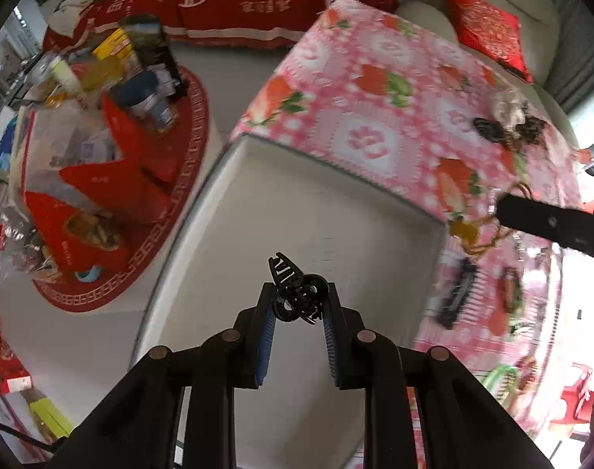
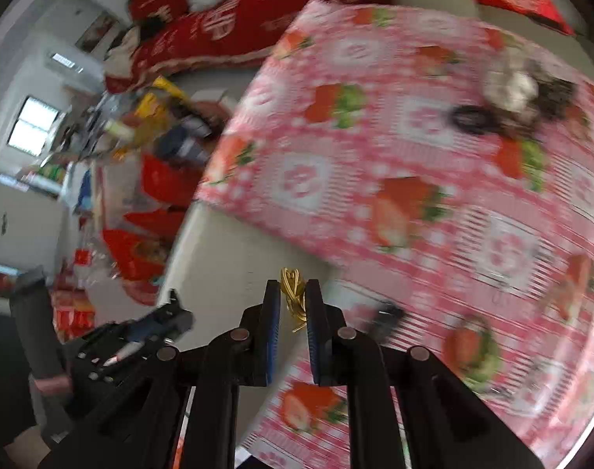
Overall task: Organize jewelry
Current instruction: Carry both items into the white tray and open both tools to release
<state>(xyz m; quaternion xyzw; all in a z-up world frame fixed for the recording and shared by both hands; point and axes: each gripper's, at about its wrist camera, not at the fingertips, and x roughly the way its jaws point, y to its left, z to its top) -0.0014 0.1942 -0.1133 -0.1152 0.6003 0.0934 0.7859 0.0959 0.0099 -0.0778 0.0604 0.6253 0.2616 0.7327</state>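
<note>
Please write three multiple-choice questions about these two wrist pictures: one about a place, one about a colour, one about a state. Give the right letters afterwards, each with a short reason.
1. Where is the black hair claw?
A. on the pink cloth
B. between the left gripper's fingers
C. on the red round mat

2. What colour is the chain in the right gripper?
A. gold
B. silver
C. green

3. How does the left gripper stand?
A. wide open and empty
B. out of view
C. closed on the claw

Key: 1 B, the claw sits between both blue pads over the white tray. 2 A, its loops look yellow-gold. 3 C, both pads press the claw.
</note>
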